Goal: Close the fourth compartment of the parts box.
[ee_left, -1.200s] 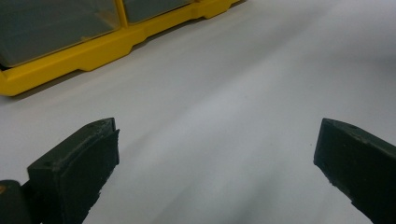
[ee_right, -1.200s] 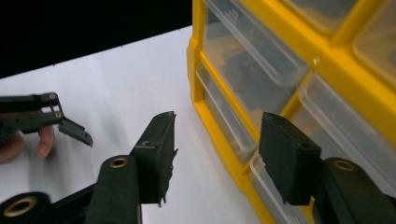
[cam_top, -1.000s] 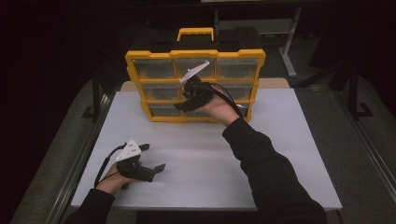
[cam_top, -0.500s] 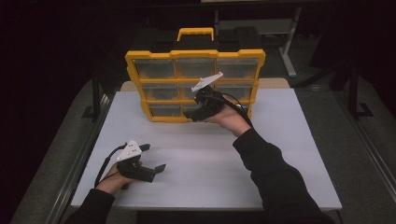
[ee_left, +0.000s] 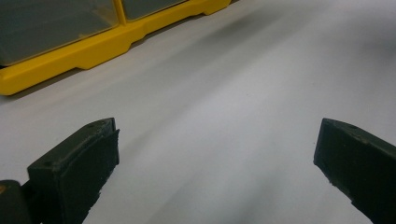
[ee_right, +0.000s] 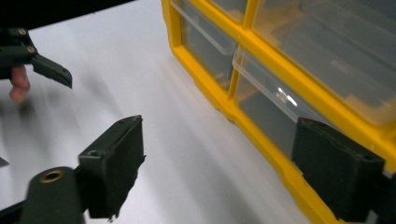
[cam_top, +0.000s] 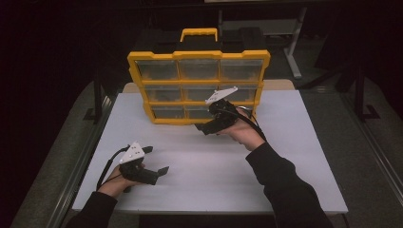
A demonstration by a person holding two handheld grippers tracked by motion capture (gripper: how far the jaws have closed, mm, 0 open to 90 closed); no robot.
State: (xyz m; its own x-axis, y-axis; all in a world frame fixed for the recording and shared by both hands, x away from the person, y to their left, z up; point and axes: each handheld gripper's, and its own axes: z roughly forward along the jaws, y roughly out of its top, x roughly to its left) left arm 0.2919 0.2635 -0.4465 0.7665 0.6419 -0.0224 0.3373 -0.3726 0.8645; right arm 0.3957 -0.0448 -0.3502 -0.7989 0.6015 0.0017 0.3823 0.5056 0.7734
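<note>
Yellow plastic frames the organizer, which stands upright near the far edge of the white surface, its clear-fronted drawers in three rows of three facing the person and its handle on top. Its long axis runs left to right across the surface, and its base sits on the white sheet a little left of centre. To its right a broad strip of bare surface reaches the right edge; in front of it the whole near half lies open, apart from the two hands. The right tool hangs just in front of the bottom row, near the middle and right drawers, pointing left and slightly down along the organizer's face. Its jaws have just been opening and now stand wide with nothing between them; in the right gripper view the right-hand jaw sits close against the yellow lower frame by a clear drawer, though I cannot tell if it touches. The left tool rests low near the front left corner, well apart from the organizer, jaws spread wide over bare surface and empty, aimed right and slightly away. Beyond the left edge a dark rail runs alongside.
</note>
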